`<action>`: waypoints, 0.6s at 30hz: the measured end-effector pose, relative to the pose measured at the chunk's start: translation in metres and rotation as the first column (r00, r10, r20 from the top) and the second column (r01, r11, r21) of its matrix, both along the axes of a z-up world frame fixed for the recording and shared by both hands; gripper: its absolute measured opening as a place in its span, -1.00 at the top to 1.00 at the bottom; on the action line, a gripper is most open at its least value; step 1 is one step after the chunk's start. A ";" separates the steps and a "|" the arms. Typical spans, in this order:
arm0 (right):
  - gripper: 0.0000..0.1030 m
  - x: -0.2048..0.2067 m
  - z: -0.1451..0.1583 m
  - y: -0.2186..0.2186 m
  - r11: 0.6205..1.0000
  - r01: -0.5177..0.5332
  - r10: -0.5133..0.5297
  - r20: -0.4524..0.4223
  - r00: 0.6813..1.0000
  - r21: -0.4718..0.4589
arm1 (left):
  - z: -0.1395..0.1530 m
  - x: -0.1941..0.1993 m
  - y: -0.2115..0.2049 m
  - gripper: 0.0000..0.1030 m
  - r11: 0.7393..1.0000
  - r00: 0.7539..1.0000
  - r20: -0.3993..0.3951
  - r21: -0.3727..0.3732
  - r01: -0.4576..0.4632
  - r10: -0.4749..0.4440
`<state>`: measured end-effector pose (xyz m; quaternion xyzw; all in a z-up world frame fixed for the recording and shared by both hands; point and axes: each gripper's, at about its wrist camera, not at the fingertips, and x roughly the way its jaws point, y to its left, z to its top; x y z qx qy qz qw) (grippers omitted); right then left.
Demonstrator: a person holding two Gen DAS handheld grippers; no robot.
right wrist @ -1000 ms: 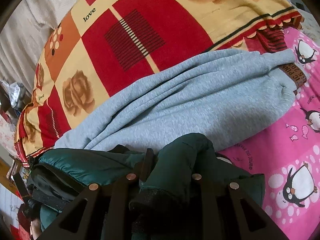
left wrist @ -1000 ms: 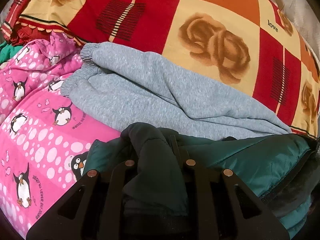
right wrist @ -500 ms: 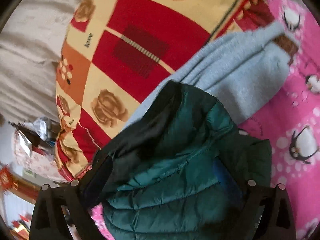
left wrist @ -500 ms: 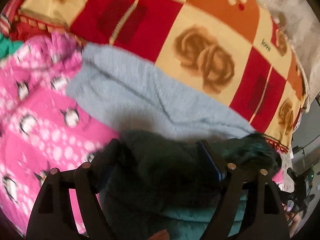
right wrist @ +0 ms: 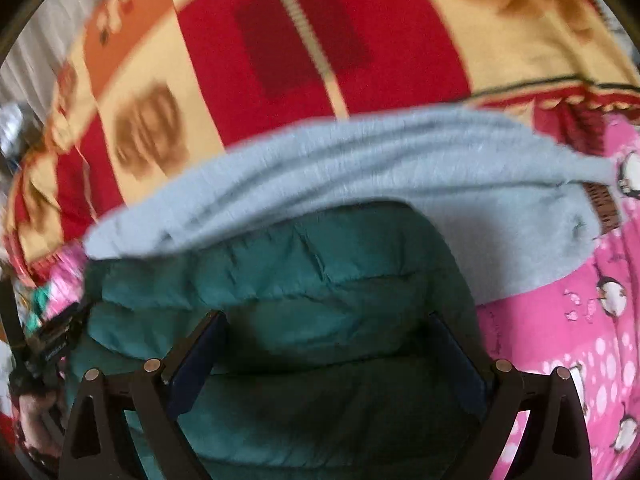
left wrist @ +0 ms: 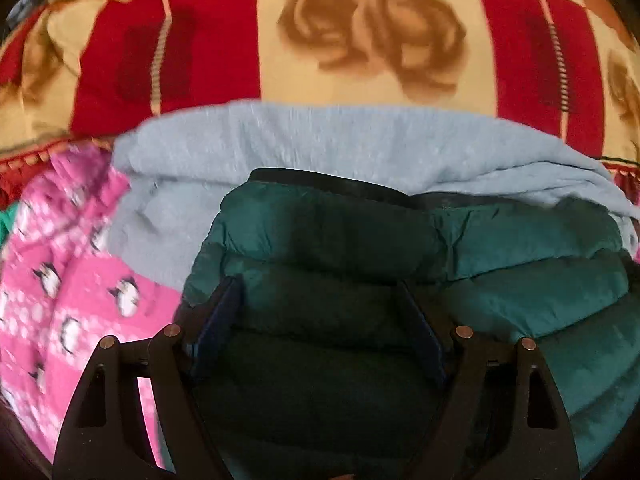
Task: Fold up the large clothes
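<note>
1. A second ago each claw was clamped on a bunched fold of the dark green quilted puffer jacket (left wrist: 500,264); now both stand spread and the jacket lies released as a flat padded stack, its black-trimmed edge resting against the pale grey fleece garment (left wrist: 360,140); by my reading a fold has just been laid down and let go.
2. The left claw (left wrist: 320,308) is wide apart; green quilting shows between its dark fingers, but the pads do not press on it, so it grips nothing.
3. The right claw (right wrist: 332,340) is spread as wide or wider, likewise poised over the jacket with nothing pinched.
4. The jacket sits on the bed, overlapping the grey garment, beside the pink penguin-print blanket (right wrist: 580,340) and below the red-and-cream rose-patterned blanket (left wrist: 360,32); both views are blurred; whether another fold remains I cannot tell.
</note>
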<state>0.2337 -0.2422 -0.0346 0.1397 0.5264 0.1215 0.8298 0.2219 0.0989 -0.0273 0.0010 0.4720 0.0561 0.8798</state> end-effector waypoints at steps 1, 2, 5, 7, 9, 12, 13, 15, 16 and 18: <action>-0.98 0.003 -0.006 0.002 1.000 -0.012 0.012 -0.011 1.000 -0.021 | -0.003 0.000 0.000 -0.61 1.000 1.000 0.010 -0.001 -0.004 0.004; -1.00 0.006 -0.011 0.003 0.999 -0.027 0.026 -0.014 1.000 -0.040 | -0.006 -0.001 0.000 -0.63 1.000 1.000 0.017 -0.001 -0.005 0.005; -1.00 0.012 -0.028 -0.001 0.999 -0.032 0.031 -0.023 0.999 -0.030 | -0.016 -0.002 0.002 -0.68 1.000 0.999 0.033 -0.017 -0.018 0.019; -1.00 0.015 -0.035 -0.004 1.000 -0.021 0.021 -0.045 0.999 -0.016 | -0.019 -0.001 0.002 -0.71 1.000 0.999 0.026 -0.016 -0.018 0.019; -1.00 0.015 -0.037 -0.003 0.999 -0.024 0.022 -0.061 0.998 -0.021 | -0.020 0.002 0.003 -0.72 0.999 1.000 0.012 -0.026 -0.019 0.019; -1.00 0.015 -0.032 -0.001 0.998 -0.039 0.035 -0.084 0.996 -0.044 | -0.007 0.002 0.008 -0.72 0.999 1.000 -0.025 -0.041 0.007 -0.008; -0.94 0.015 -0.026 0.000 0.997 -0.043 0.037 -0.087 0.996 -0.063 | 0.003 -0.004 0.014 -0.72 0.998 1.000 -0.013 -0.059 0.015 -0.016; -0.85 0.005 0.004 -0.005 0.998 -0.030 0.029 -0.029 0.999 -0.054 | 0.027 -0.025 0.029 -0.72 0.995 0.999 0.045 -0.102 0.013 -0.009; -0.85 -0.004 0.019 -0.013 0.999 -0.031 0.032 0.010 0.999 -0.011 | 0.040 -0.041 0.039 -0.72 0.991 0.996 0.086 -0.132 0.022 -0.011; -0.86 -0.036 0.049 -0.038 0.994 -0.043 0.034 0.093 0.995 0.104 | 0.059 -0.074 0.056 -0.72 0.983 0.989 0.144 -0.174 0.058 -0.033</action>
